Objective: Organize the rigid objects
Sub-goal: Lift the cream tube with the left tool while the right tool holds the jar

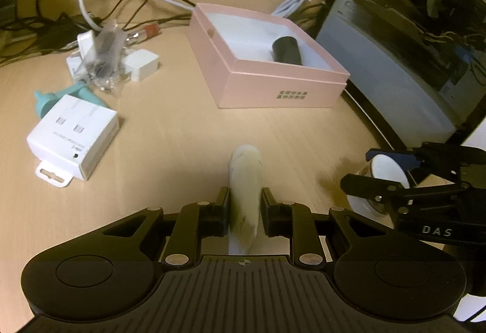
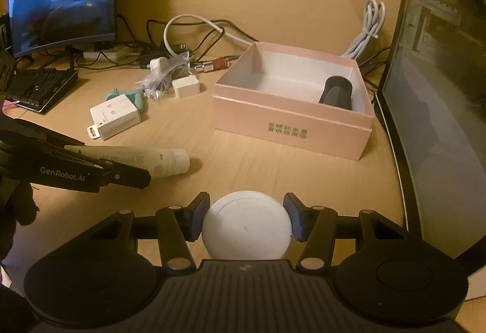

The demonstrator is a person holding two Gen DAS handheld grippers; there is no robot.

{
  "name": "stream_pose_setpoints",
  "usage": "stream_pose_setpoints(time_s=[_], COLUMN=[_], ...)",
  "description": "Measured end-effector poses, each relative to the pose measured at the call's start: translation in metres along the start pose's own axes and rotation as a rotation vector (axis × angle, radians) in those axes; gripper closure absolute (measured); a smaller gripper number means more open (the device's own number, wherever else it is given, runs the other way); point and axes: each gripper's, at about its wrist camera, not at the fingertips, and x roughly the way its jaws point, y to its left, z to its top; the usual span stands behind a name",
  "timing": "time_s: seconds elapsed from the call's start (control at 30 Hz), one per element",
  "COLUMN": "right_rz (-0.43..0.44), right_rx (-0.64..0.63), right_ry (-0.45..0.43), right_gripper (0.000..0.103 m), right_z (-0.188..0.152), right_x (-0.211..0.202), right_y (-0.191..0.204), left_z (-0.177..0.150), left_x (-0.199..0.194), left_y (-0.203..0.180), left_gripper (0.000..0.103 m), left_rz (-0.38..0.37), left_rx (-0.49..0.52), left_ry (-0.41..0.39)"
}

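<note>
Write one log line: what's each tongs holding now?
left tongs: shut on cream tube | right tongs: shut on white round jar | pink box: open, black cylinder inside

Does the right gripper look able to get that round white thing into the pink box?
Probably yes. The right gripper is shut on the round white thing, the pink box is open-topped ahead, with bare desk between. A black cylinder fills only one corner.

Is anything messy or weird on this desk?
Yes: behind the pink box, black and white cables lie in a tangle, with chargers and a crinkled plastic bag heaped loosely beside them. Nothing looks spilled or broken.
</note>
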Motion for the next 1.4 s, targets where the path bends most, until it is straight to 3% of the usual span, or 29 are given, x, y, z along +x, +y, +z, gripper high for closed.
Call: stream_pose_setpoints(time_s=[0.3,0.4,0.43,0.47,0.7,0.9,1.03,1.13,1.3,1.4], right_rz=[-0.017,-0.025,-0.027,-0.028,-0.045,-0.062,-0.069,-0.074,-0.071,-0.072], right_rx=[0.015,0.020,0.022,0.024,0.040,0.059,0.089,0.105,0.119,0.111], right_ry=[0.007,0.005,0.003,0.001,-0.041,-0.014,0.007,0.011,0.025,0.031], right_gripper=[0.049,0.049,0.049,0.049,0.049,0.049,0.049,0.049,0.049,0.049], right_z=[-0.006,-0.007,-0.007,-0.007,0.004,0.000,-0.011,-0.017,-0.024,-0.027], right_x=[-0.003,-0.005,-0.007,-0.008,-0.019,-0.012,-0.007,-0.005,0.002,0.010], right_y=[-0.001,-0.003,-0.004,-0.005,-0.017,-0.025,-0.030,-0.031,-0.032,-0.028], left_z=[0.003,0.005,0.007,0.010,0.034,0.042,0.045,0.048,0.046,0.044], left_x=[-0.010,-0.013,-0.014,-0.016,-0.017,-0.003,0.008,0.016,0.033,0.041], left_y=[-0.018,-0.023,-0.024,-0.025,-0.030,-0.019,-0.024,-0.026,-0.027,-0.031], left_gripper=[0.080,0.083,0.093,0.097,0.096,0.089,0.089,0.089,0.089,0.082], left_rz=[-0.042,-0.062,-0.067,-0.079,-0.077,-0.078,-0.056,0.005,0.044,0.053], left_rx=[0.091,0.100,0.101,0.102,0.113,0.007,0.020,0.033,0.104,0.130], left_ry=[-0.033,-0.047,-0.053,-0.062,-0.119,-0.037,-0.022,-0.013,0.086,0.098])
